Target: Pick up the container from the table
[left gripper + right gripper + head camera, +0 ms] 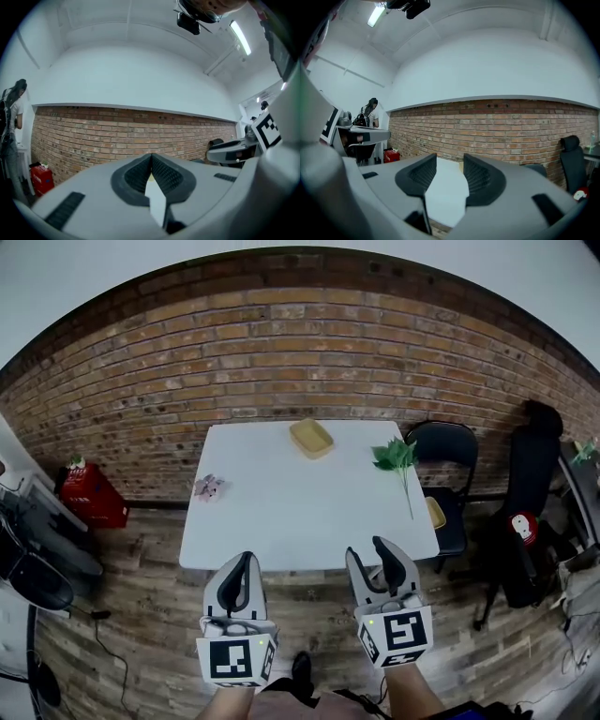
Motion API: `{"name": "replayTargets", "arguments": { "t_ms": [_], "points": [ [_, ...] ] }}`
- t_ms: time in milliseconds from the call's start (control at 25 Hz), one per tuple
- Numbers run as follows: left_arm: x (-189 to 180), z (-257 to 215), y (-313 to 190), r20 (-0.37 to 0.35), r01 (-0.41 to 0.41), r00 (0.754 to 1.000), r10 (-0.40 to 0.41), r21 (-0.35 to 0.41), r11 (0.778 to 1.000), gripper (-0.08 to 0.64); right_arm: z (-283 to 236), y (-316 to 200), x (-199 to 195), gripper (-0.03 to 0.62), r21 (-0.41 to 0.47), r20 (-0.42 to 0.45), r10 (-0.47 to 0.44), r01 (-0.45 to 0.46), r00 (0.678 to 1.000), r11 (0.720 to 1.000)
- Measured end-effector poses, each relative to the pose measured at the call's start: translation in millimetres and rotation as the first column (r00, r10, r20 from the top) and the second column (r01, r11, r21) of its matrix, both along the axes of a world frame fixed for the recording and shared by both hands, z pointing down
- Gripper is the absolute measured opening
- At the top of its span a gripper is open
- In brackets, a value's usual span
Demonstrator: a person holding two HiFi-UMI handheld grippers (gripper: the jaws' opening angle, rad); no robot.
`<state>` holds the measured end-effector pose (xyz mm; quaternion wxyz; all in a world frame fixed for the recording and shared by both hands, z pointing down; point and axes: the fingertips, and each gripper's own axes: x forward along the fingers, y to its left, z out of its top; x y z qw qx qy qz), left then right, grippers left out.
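Note:
A shallow yellow container (311, 438) sits near the far edge of the white table (281, 521), far ahead of both grippers. My left gripper (246, 560) hangs before the table's near edge, its jaws meeting at the tips with nothing between them; the left gripper view shows the left gripper (151, 158) shut. My right gripper (369, 550) is beside it, level and open. In the right gripper view the right gripper (450, 164) frames the bare table (443, 187), and a yellow sliver of the container (461, 167) shows at the far end.
A green leafy sprig (398, 460) lies at the table's right side, a small pink object (208, 487) at its left edge. A black chair (450, 451) stands right of the table, a red box (92, 495) on the floor left. A brick wall (281, 362) is behind.

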<state>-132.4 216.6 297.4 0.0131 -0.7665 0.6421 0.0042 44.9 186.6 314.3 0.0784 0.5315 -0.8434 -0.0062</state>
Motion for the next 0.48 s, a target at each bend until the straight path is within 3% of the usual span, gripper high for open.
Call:
{"name": "replayTargets", "arguments": {
  "t_ms": [480],
  "points": [
    [4,-1,-60,0.009,-0.058,0.998,0.058,0.009,0.998,0.009,-9,-55,1,0.179,0.024,-0.002,0.051,-0.051,0.999,0.998]
  ]
}}
